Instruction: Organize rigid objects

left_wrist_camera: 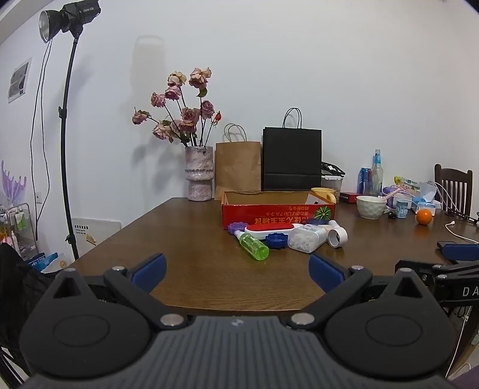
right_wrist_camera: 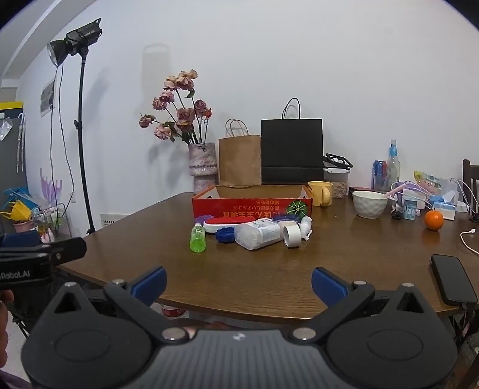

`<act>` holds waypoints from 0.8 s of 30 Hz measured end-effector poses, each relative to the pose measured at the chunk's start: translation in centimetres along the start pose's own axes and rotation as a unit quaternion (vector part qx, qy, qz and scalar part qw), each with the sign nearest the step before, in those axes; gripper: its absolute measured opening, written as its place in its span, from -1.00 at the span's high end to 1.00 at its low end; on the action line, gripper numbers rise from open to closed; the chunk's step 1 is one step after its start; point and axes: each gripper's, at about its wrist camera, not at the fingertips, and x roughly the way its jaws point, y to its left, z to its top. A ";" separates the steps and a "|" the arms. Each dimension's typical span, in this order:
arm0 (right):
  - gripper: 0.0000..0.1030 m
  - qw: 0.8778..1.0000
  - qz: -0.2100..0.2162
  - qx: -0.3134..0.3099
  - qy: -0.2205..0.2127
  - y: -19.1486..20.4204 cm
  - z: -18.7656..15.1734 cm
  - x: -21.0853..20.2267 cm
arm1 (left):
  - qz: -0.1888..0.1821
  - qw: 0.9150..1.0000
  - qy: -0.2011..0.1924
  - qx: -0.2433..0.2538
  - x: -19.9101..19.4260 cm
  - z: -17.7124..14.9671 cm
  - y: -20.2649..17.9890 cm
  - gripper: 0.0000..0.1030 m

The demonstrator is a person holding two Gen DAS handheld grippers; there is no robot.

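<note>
Two paper bags (left_wrist_camera: 238, 166), one red box (left_wrist_camera: 278, 214), one orange (left_wrist_camera: 424, 217).

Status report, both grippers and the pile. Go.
Left gripper open, empty. Right gripper open, empty. Pile untouched before red box. Nothing in the way.

A vase (left_wrist_camera: 198, 173) of dried pink roses (left_wrist_camera: 179, 107) stands at the back of the wooden worktop (left_wrist_camera: 185, 239) against the wall, with a brown paper bag (left_wrist_camera: 238, 166) and a black paper bag (left_wrist_camera: 292, 158) upright beside it. Toward the right sit a yellow mug (right_wrist_camera: 321, 193), a white bowl (right_wrist_camera: 369, 204) and an orange (right_wrist_camera: 433, 220). A black phone (right_wrist_camera: 452, 278) lies near the front right edge. A studio light (left_wrist_camera: 70, 18) on a stand rises at the left.
</note>
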 end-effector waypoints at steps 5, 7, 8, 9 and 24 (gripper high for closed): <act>-1.00 1.000 -0.001 -0.001 0.000 -0.1 0.0 0.0 | -0.001 1.000 0.004 -0.001 0.5 0.1 -0.1 -1.00; -1.00 1.000 -0.001 0.001 0.002 -0.2 0.0 0.0 | -0.003 1.000 0.007 0.000 0.7 0.1 -0.1 -1.00; -1.00 1.000 -0.001 0.002 0.003 -0.2 0.0 0.1 | -0.003 1.000 0.008 -0.001 0.8 0.1 0.0 -1.00; -1.00 1.000 -0.001 0.001 0.003 -0.2 0.0 0.1 | -0.001 1.000 0.006 0.000 0.8 0.0 -0.1 -1.00; -1.00 1.000 0.001 0.000 -0.001 -0.2 -0.3 0.3 | -0.009 1.000 0.009 0.000 0.8 0.1 -0.2 -1.00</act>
